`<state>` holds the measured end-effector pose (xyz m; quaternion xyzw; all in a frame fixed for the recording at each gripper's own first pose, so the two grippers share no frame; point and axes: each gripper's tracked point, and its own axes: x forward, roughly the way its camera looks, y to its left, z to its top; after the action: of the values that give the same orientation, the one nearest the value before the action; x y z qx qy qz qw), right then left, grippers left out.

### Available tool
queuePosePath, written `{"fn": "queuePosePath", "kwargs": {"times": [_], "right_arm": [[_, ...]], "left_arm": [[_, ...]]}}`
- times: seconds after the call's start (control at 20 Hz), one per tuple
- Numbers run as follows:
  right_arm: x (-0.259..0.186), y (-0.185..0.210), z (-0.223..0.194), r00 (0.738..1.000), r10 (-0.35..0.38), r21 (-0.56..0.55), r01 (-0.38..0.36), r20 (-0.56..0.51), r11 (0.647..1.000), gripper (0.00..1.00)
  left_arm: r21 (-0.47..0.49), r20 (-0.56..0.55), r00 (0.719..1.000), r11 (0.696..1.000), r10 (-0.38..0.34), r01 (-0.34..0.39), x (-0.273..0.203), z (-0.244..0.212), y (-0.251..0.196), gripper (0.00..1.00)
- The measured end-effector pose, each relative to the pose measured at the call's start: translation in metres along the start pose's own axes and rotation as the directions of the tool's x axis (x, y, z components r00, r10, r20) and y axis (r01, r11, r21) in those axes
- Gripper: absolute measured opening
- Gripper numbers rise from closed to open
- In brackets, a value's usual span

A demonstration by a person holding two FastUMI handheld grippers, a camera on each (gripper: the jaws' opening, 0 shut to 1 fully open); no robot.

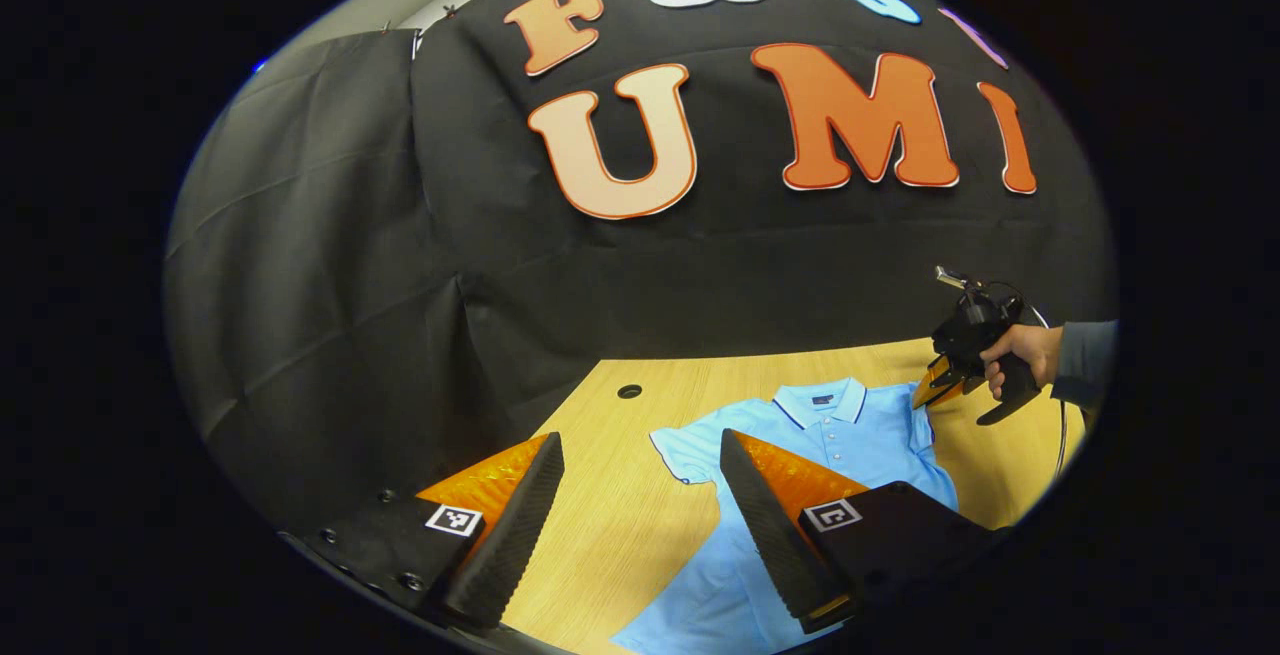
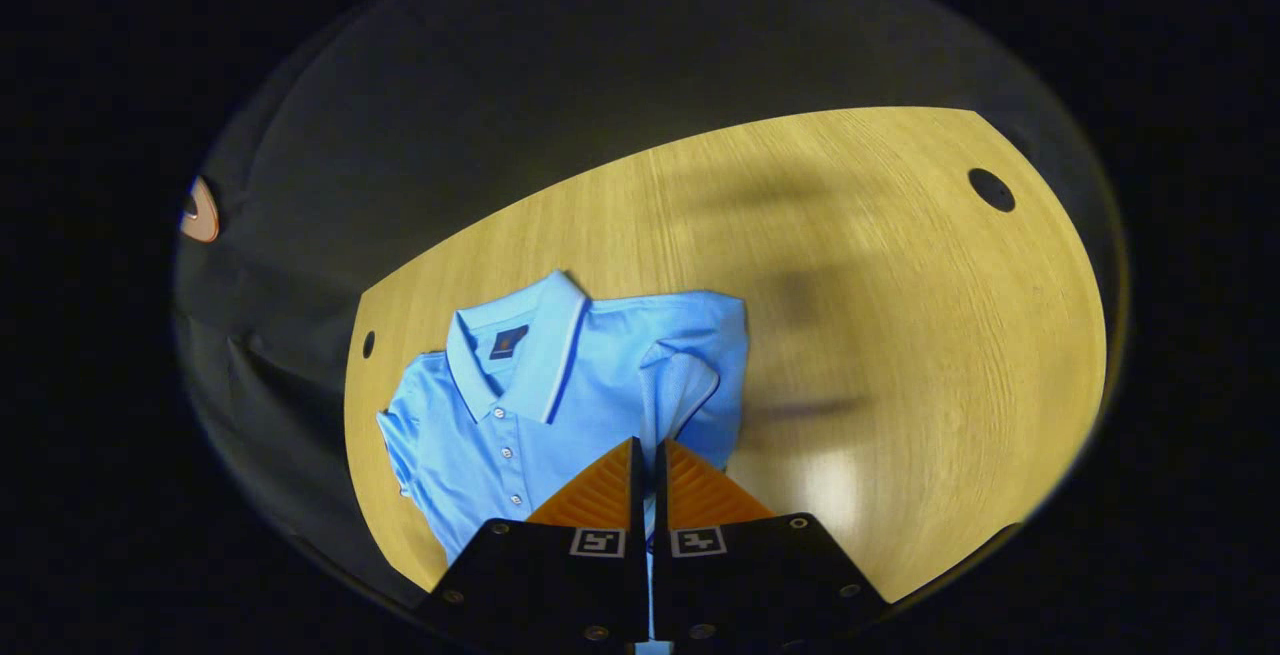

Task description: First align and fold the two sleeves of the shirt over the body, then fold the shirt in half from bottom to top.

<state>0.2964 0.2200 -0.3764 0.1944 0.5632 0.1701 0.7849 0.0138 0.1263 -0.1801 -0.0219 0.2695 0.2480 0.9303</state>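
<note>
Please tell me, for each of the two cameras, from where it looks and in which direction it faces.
Left gripper view: low over the table, facing the booth wall across the shirt; left gripper open below; a hand holds the right gripper farther off.
Right gripper view: above, looking down at the shirt; right gripper closed on a folded sleeve.
Shared: shirt, table.

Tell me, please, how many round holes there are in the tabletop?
2: one hole near a far corner, another hole at the edge beside the shirt; others may lie hidden.
</note>
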Motion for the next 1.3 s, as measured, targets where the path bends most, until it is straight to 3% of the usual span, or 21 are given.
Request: {"fn": "queuePosePath", "kwargs": {"times": [0.15,0.3,0.35,0.45,0.6,0.65,0.7,0.9,1.15,1.3], "right_arm": [[0.007,0.023,-0.003,1.000,0.019,-0.037,-0.019,-0.006,0.999,0.02],[0.014,0.042,-0.004,0.999,0.038,-0.002,-0.038,0.008,0.999,0.06],[0.010,0.049,-0.003,0.998,0.056,-0.009,-0.056,0.015,0.998,0.20],[0.002,0.056,-0.002,0.997,0.063,-0.045,-0.061,0.045,0.997,0.39],[-0.018,0.049,-0.003,0.995,0.000,-0.104,0.011,0.104,0.995,0.62],[-0.028,0.048,-0.004,0.992,-0.014,-0.111,0.027,0.124,0.993,0.80],[-0.039,0.047,-0.005,0.989,-0.022,-0.110,0.038,0.143,0.993,0.77],[-0.072,0.024,-0.013,0.967,-0.102,-0.074,0.123,0.234,0.990,0.88],[-0.103,-0.007,-0.039,0.935,-0.203,-0.026,0.220,0.291,0.975,0.90],[-0.115,-0.025,-0.061,0.906,-0.262,-0.021,0.285,0.333,0.958,0.90]], "left_arm": [[-0.037,-0.017,1.000,0.999,-0.003,0.003,0.014,-0.005,0.009,1.00],[-0.098,-0.055,0.998,0.994,-0.043,0.037,0.044,-0.013,0.008,1.00],[-0.125,-0.073,0.995,0.990,-0.070,0.060,0.058,-0.018,0.005,1.00],[-0.175,-0.115,0.984,0.978,-0.132,0.111,0.084,-0.025,0.002,1.00],[-0.235,-0.187,0.950,0.951,-0.250,0.203,0.123,-0.043,-0.003,0.99],[-0.257,-0.225,0.933,0.940,-0.282,0.223,0.142,-0.053,-0.005,1.00],[-0.272,-0.258,0.916,0.933,-0.306,0.235,0.155,-0.061,-0.007,0.99],[-0.307,-0.388,0.825,0.901,-0.412,0.306,0.203,-0.096,-0.017,0.98],[-0.293,-0.493,0.743,0.890,-0.453,0.349,0.256,-0.134,-0.038,0.99],[-0.266,-0.549,0.708,0.896,-0.444,0.356,0.282,-0.162,-0.048,1.00]]}}
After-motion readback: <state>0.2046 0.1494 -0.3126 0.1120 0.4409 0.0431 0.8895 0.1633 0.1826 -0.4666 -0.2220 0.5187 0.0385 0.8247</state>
